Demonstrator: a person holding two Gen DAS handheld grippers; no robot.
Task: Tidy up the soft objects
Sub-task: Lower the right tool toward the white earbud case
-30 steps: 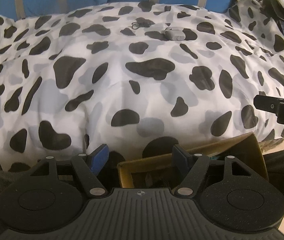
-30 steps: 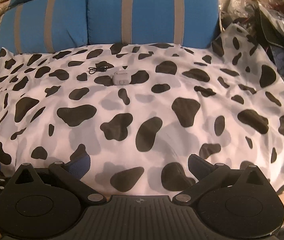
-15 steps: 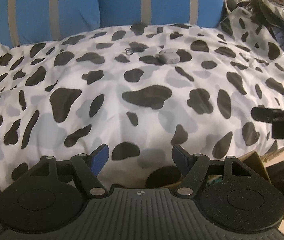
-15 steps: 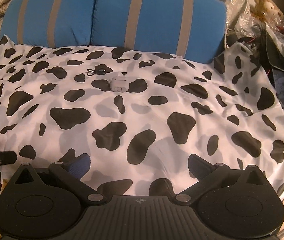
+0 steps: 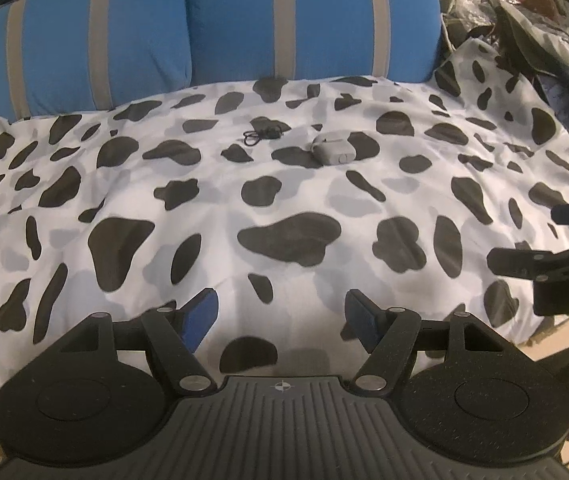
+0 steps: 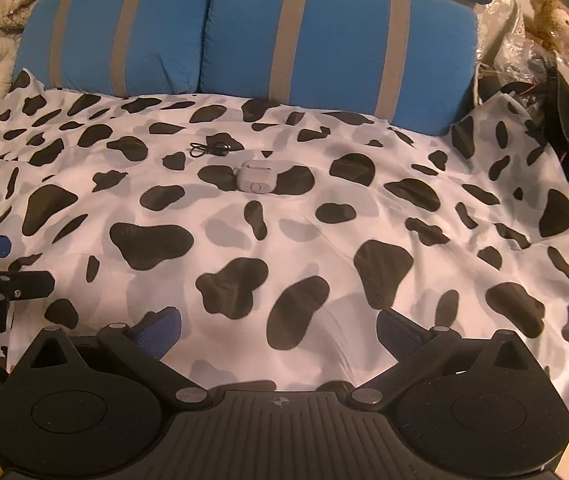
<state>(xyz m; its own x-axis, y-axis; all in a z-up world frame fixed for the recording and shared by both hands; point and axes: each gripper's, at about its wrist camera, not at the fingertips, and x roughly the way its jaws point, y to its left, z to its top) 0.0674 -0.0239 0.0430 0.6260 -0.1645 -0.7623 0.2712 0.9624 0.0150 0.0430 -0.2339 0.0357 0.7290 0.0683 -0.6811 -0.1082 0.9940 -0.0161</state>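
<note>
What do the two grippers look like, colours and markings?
Both match: the left gripper and right gripper have matte black ribbed bodies, round black side discs, silver pivot screws, a small crosshair mark, and two blue fingers. No sleeves or hands show.

Left gripper (image 5: 280, 318), right gripper (image 6: 278, 334): agape, empty

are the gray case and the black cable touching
Apart. The right wrist view shows the case and cable with a strip of spotted cover between them.
</note>
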